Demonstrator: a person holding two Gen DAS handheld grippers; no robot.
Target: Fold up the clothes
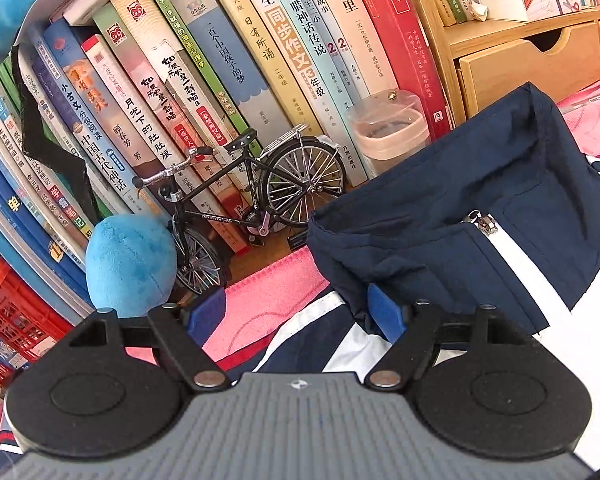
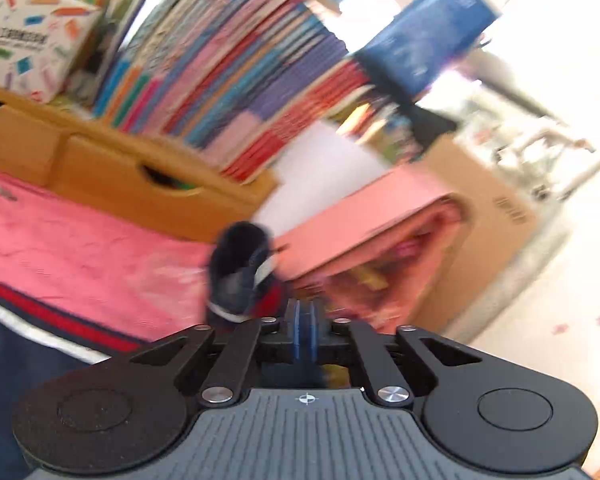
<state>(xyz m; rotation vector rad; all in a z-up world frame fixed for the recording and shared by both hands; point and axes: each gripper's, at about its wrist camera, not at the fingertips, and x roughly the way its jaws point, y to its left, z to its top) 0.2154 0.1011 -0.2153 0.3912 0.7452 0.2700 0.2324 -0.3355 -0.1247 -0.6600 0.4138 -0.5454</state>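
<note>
The left gripper (image 1: pixel 296 312) stood wide open over the navy jacket (image 1: pixel 460 208); the right gripper (image 2: pixel 305 330) was fully closed, gripping nothing

**Cloth, plastic, wood and paper around the jacket**

The jacket (image 1: pixel 480 208) is thin, matt woven cloth in navy and white, creased, with a small shiny metal zip pull (image 1: pixel 476 216). Under it lies a pink cover (image 1: pixel 260 300) of soft, slightly napped cloth. Behind the jacket stand books (image 1: pixel 220 80) with glossy paper spines and a wooden drawer unit (image 1: pixel 512 60), smooth and pale. Left of the jacket, a toy bicycle (image 1: pixel 244 200) shows glossy black frame tubes and bright metal spokes; beside it sits a fuzzy blue plush ball (image 1: pixel 130 264). A cloudy clear plastic cup (image 1: pixel 388 132) stands just behind the jacket's collar. The left gripper (image 1: pixel 296 320) is matt black plastic with metal rivets.
</note>
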